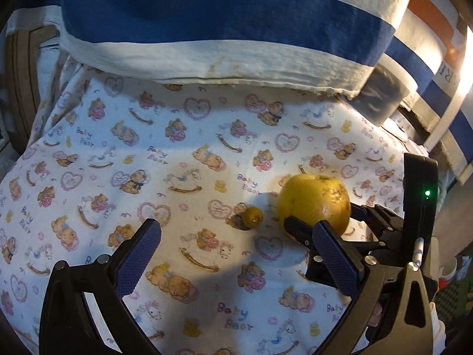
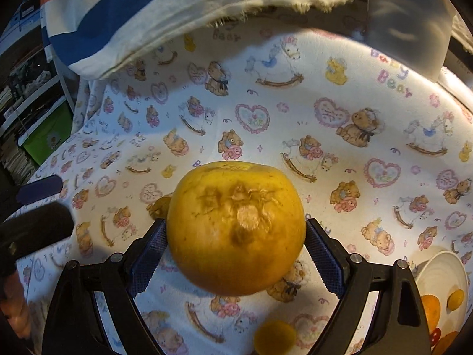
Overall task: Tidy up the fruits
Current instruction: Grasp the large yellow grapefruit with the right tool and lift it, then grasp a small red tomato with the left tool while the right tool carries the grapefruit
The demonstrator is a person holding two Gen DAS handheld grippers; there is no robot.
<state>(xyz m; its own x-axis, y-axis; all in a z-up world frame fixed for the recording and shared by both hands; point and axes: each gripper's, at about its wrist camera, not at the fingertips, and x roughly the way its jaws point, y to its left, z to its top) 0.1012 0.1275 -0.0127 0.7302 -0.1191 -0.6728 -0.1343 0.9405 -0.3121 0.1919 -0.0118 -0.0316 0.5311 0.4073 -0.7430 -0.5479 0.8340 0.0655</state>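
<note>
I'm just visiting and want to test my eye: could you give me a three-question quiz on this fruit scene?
1. True or false: the right gripper is shut on the big fruit.
2. Which holds nothing? A) left gripper B) right gripper
3. Fill in: the small fruit lies on the ____ beside the big one.

Key: 1 true; 2 A; 3 cloth. The bowl at the right already holds fruit.
</note>
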